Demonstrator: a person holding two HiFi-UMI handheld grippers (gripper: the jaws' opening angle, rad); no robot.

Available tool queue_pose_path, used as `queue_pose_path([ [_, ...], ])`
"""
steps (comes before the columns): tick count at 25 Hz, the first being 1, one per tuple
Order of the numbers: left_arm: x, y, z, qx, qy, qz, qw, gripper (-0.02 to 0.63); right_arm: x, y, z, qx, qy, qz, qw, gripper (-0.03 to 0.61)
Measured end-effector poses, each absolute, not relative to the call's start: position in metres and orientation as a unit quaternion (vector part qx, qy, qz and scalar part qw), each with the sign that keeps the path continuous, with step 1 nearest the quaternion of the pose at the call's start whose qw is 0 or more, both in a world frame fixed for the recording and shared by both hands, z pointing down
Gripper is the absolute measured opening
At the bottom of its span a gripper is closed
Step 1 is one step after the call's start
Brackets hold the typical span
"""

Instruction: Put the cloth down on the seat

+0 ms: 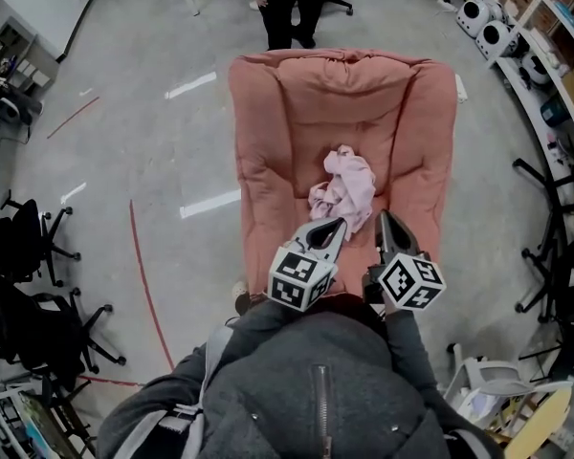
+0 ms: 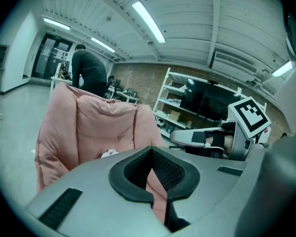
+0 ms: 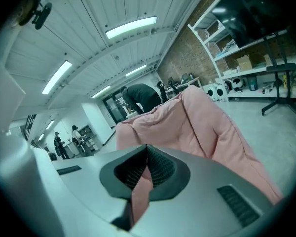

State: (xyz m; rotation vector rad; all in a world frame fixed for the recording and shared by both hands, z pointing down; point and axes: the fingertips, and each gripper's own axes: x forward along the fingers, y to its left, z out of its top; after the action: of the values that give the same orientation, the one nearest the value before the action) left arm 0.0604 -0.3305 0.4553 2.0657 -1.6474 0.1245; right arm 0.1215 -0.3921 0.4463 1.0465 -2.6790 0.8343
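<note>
Nearest me, left gripper [image 1: 341, 224] and right gripper [image 1: 383, 218] each had jaws together, empty, while I saw the pink cloth [image 1: 346, 187] lying crumpled on the armchair seat [image 1: 285, 185] just beyond them.

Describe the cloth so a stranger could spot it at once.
Find the big salmon-pink padded chair in the middle of the head view. In the hollow of its seat lies a crumpled cloth. It is paler, lilac-pink and wrinkled, unlike the smooth padding around it.
</note>
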Motion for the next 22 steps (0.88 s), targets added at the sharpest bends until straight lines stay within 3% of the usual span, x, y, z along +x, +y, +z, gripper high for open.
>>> queue_pose_path([
  [22, 0.043, -0.314, 0.464, 0.732, -0.631, 0.078, 0.245, 0.009, 0.102, -0.373, 0.454, 0.321, -0.907, 0.244, 0.121, 0.009],
])
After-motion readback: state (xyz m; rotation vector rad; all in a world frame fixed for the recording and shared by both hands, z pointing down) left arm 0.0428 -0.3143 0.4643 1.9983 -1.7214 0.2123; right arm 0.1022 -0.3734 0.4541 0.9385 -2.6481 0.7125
